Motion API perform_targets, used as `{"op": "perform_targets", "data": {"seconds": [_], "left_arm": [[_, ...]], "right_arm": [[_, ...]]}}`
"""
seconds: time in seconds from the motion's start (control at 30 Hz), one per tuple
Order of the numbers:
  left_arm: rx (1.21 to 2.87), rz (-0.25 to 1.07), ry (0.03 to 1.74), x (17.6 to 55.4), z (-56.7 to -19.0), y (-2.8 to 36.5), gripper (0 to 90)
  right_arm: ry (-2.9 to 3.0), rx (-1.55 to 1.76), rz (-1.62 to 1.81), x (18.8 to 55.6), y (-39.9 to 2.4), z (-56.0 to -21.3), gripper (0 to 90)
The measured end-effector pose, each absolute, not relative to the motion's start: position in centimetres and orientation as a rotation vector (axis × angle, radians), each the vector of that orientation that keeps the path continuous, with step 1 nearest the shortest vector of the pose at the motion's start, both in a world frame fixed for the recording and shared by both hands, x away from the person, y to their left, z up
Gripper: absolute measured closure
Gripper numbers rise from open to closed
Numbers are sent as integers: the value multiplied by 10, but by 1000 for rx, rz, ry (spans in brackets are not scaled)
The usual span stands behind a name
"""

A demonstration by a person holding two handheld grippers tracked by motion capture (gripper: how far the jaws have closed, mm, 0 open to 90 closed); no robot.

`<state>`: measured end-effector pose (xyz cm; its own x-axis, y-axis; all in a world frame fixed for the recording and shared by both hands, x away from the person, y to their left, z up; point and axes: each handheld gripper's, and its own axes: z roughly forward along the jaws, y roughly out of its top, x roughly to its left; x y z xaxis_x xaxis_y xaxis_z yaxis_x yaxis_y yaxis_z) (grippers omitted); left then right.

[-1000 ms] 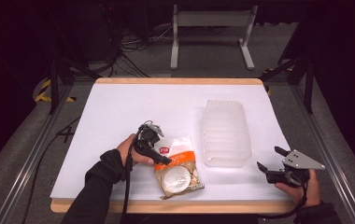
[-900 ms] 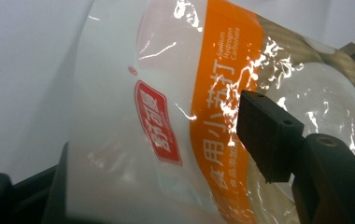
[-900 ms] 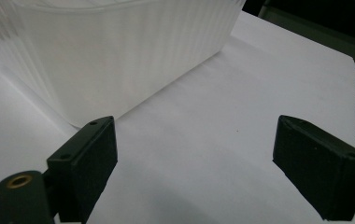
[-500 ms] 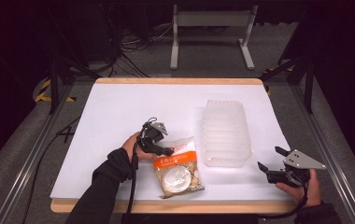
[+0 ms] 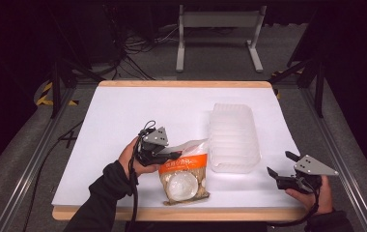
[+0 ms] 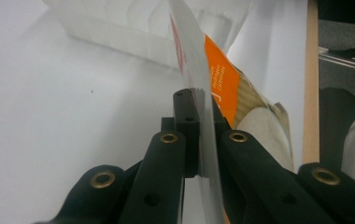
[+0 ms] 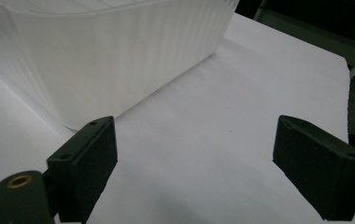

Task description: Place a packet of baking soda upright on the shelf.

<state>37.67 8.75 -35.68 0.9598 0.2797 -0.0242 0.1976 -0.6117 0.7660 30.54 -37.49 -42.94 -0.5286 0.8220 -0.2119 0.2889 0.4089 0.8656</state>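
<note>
An orange and clear snack bag (image 5: 184,176) lies near the table's front edge, its top edge lifted. My left gripper (image 5: 174,155) is shut on that clear top edge; in the left gripper view the bag (image 6: 222,79) rises from between the two closed jaws. A ribbed translucent plastic container (image 5: 233,137) stands just right of the bag. My right gripper (image 5: 279,170) hovers open at the front right, apart from the container. In the right gripper view its jaws stand wide with bare table between them, and the container (image 7: 105,56) is ahead to the left.
The white table top (image 5: 123,116) has a wooden rim (image 5: 181,213) along the front. A metal stand (image 5: 218,29) and cables lie on the floor behind the table. The person's dark sleeves reach in from the bottom.
My left gripper has moved right and up to the bag's top edge and shut on it, lifting that edge. The right gripper has stayed still and open.
</note>
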Motion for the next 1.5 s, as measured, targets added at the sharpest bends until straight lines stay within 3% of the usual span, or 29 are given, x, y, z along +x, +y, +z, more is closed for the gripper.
{"op": "perform_targets", "data": {"seconds": [0.67, 1.03, 1.5], "left_arm": [[2104, 278, 341, 354, -329, 79, 897], [1997, 318, 392, 370, -315, 76, 897], [1909, 322, 353, 391, -284, 42, 897]], "right_arm": [[2000, 949, 1075, 305, -378, -429, 147], [1984, 960, 1078, 304, -380, -428, 150], [1979, 965, 1083, 304, -381, -428, 150]]}}
